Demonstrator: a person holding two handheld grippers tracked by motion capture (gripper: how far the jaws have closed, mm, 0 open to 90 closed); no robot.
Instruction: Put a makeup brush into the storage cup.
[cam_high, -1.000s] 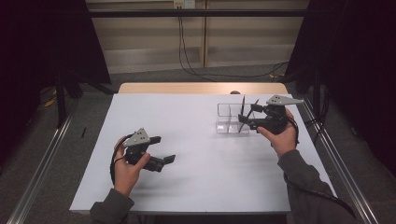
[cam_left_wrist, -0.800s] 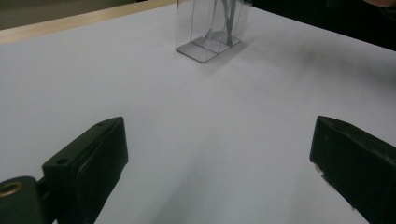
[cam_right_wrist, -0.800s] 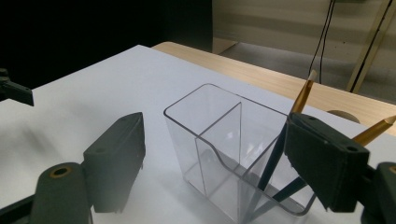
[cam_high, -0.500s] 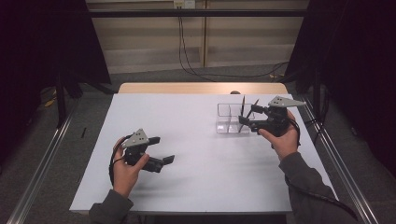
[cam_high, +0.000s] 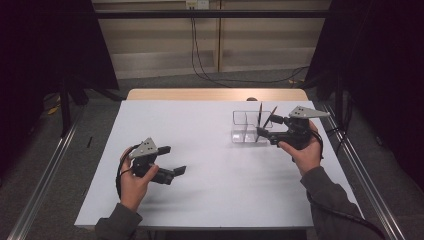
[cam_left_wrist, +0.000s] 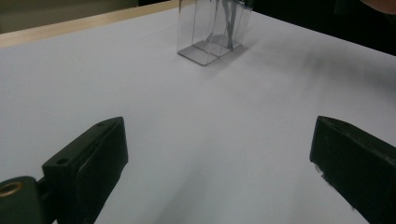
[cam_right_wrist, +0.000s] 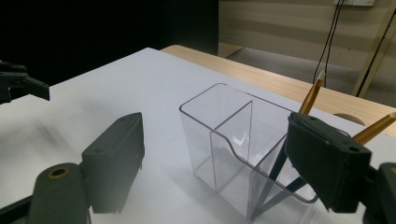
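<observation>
left gripper: left gripper (cam_high: 172, 161) sits low over the near left part of the white table (cam_high: 200, 190), held in the person's left hand (cam_high: 131, 176); jaws spread wide with nothing between them, bare tabletop showing in the gap in the left gripper view.
right gripper: right gripper (cam_high: 265, 131) is held in the right hand (cam_high: 306, 152) at the far right of the table, jaws pointing left toward the clear box; in the right gripper view the jaws stand wide apart, pinching nothing, the box seen in the gap between them.
clear box: clear plastic organizer (cam_right_wrist: 243, 154) stands upright on the table just in front of the right gripper's jaws, split by a wall into compartments; the one nearer the left jaw looks bare.
pencils: two pencils (cam_right_wrist: 312, 97) lean tilted in the compartment by the right jaw, their wooden ends sticking up above the rim; whether the jaw touches them cannot be told.
beyond: wooden table edge (cam_high: 215, 94) lies past the white top, with dark cables (cam_high: 200, 55) hanging against the far wall.
</observation>
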